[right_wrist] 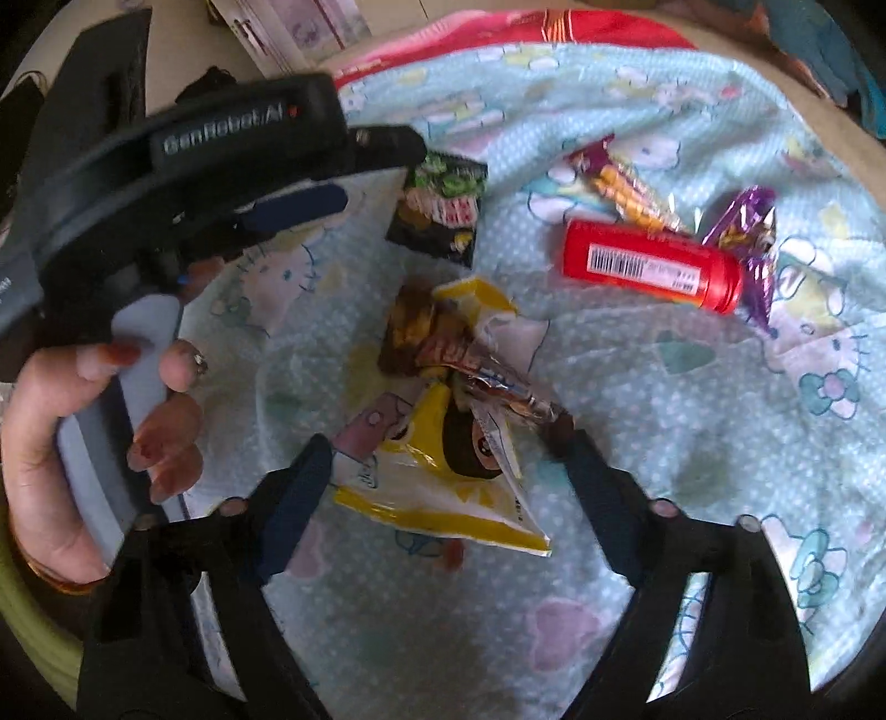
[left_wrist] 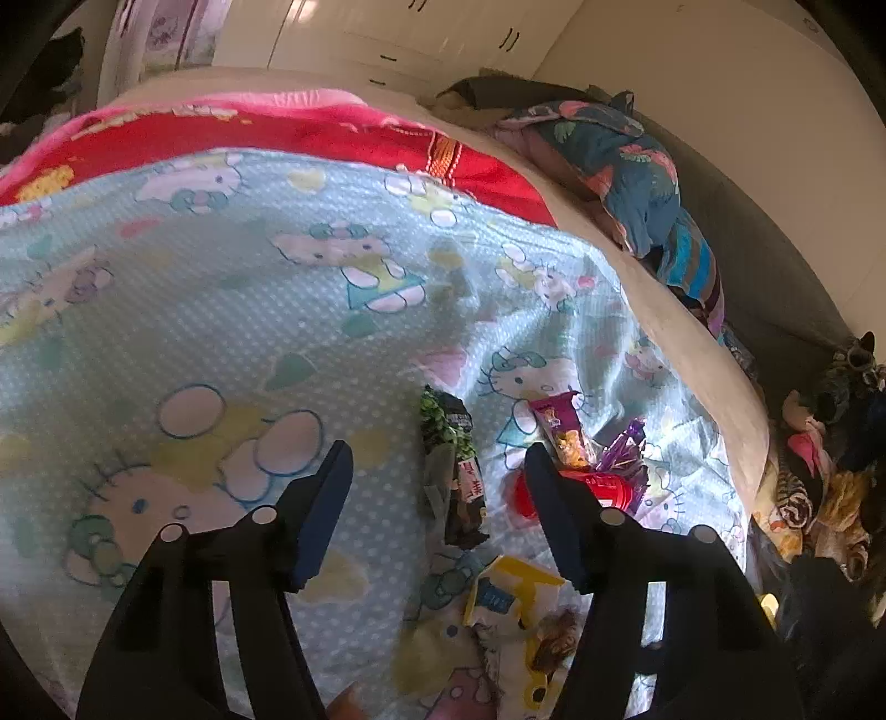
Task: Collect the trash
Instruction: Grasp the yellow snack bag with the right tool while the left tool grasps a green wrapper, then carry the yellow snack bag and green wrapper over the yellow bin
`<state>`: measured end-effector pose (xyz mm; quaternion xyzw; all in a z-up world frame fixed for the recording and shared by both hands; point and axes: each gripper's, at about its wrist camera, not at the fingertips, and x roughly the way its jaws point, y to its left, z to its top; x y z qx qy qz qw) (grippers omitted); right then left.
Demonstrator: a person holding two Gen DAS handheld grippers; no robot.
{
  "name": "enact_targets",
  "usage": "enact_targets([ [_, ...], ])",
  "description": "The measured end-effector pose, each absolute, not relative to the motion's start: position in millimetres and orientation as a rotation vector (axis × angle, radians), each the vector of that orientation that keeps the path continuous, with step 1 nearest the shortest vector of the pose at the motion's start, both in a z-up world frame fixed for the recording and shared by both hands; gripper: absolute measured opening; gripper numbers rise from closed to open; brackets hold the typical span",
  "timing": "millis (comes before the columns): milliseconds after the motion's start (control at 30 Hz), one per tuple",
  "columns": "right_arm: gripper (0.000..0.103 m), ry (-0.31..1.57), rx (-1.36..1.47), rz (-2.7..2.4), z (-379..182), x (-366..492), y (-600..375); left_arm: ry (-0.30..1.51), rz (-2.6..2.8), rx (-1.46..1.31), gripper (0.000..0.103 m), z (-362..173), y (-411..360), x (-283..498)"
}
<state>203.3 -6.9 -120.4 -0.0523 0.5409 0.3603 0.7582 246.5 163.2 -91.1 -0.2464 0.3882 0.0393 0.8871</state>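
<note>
Both your grippers stand open — the right gripper [right_wrist: 443, 465] straddles the crinkled yellow snack wrapper [right_wrist: 443, 482], the left gripper [left_wrist: 437, 498] beside it over the black-and-green foil packet [left_wrist: 451, 471].

A home bedroom: cartoon-print bedsheet [left_wrist: 221, 310], white wardrobe [left_wrist: 421, 39], clothes heap [left_wrist: 819, 487] beside the bed.

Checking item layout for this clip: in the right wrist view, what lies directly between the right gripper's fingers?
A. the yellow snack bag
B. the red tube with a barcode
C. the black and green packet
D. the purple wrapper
A: the yellow snack bag sits between the open right gripper fingers; the red tube lies farther off.
</note>
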Motion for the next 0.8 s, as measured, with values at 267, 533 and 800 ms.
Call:
enact_targets([
  [267,0.05,1.202,0.005,0.792,-121,206,-37,0.849,0.055,-0.529,0.052,-110,154,257],
  [533,0.048,1.152,0.09,0.784,-103,184,-85,0.87,0.025,-0.558,0.011,-123,147,254],
  [800,0.048,1.065,0.141,0.745,-83,157,-128,0.839,-0.051,-0.563,0.009,-113,122,224],
])
